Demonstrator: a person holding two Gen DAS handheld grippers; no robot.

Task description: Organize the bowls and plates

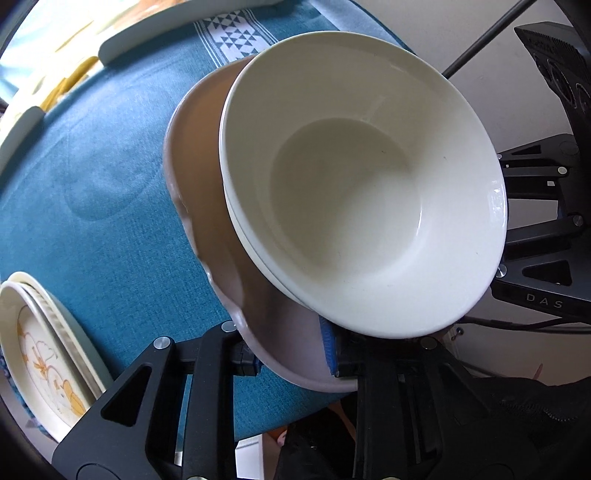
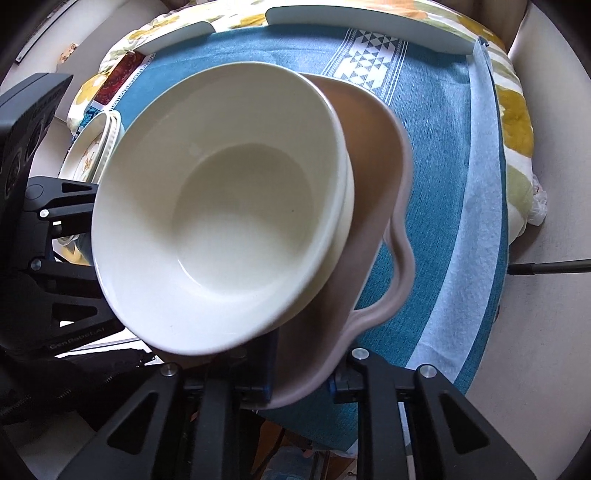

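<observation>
A pink wavy-rimmed plate (image 1: pixel 207 192) carries two nested white bowls (image 1: pixel 354 192) and is held tilted above the blue tablecloth. My left gripper (image 1: pixel 291 360) is shut on the plate's near rim. My right gripper (image 2: pixel 303 376) is shut on the opposite rim of the same plate (image 2: pixel 373 206), with the bowls (image 2: pixel 221 206) just in front of it. Each gripper shows in the other's view, at the right edge of the left wrist view (image 1: pixel 539 229) and the left edge of the right wrist view (image 2: pixel 55 240).
A stack of cream plates with an orange flower print (image 1: pixel 44 354) lies on the blue cloth (image 1: pixel 110 206); it also shows in the right wrist view (image 2: pixel 92 147). Pale green plates (image 2: pixel 369 26) lie at the table's far edge. The table edge is near the grippers.
</observation>
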